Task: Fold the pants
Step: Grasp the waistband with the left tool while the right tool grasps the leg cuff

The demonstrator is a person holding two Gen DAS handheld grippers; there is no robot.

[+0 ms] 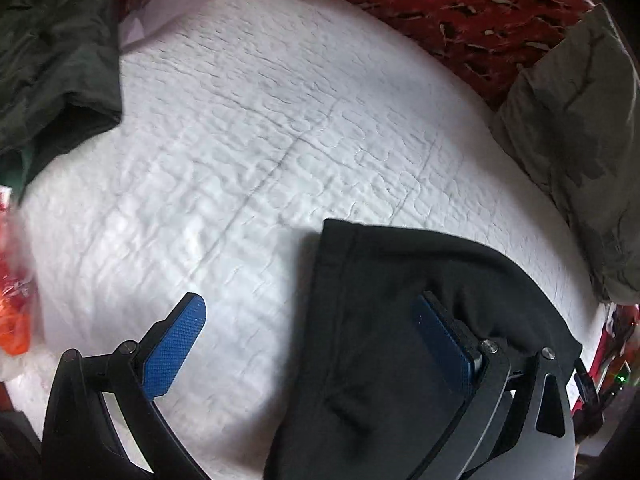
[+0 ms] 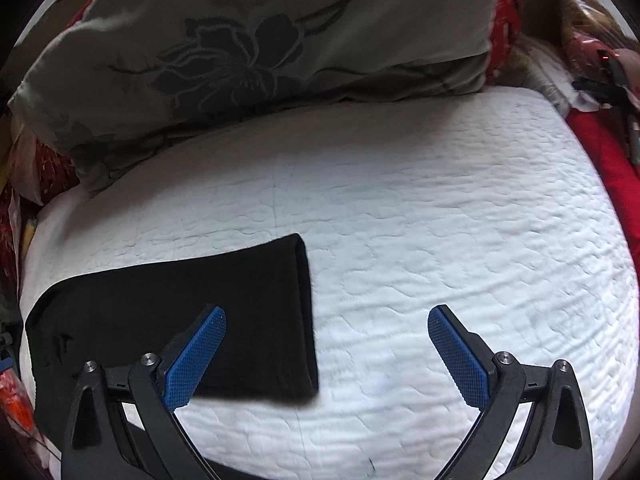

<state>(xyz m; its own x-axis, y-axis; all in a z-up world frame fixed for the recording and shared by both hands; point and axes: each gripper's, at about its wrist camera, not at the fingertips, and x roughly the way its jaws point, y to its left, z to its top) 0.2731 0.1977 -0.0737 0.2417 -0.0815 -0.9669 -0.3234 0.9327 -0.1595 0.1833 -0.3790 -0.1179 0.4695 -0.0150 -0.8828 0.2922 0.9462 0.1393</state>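
The black pants (image 1: 384, 320) lie flat on the white quilted bed (image 1: 248, 152). In the left wrist view their waist end fills the lower right, under my left gripper (image 1: 312, 328), which is open; its right finger rests over the fabric and its left finger hangs over bare quilt. In the right wrist view the pants (image 2: 208, 300) lie at the lower left with a straight edge facing right. My right gripper (image 2: 326, 340) is open and empty, its left finger above the pants and its right finger over the quilt (image 2: 440, 208).
A grey flowered pillow (image 2: 256, 48) lies at the far edge of the bed and shows in the left wrist view (image 1: 580, 128). Dark green clothing (image 1: 52, 48) lies at the left. A red patterned blanket (image 1: 472, 12) lies behind. An orange packet (image 1: 14, 308) sits at the left edge.
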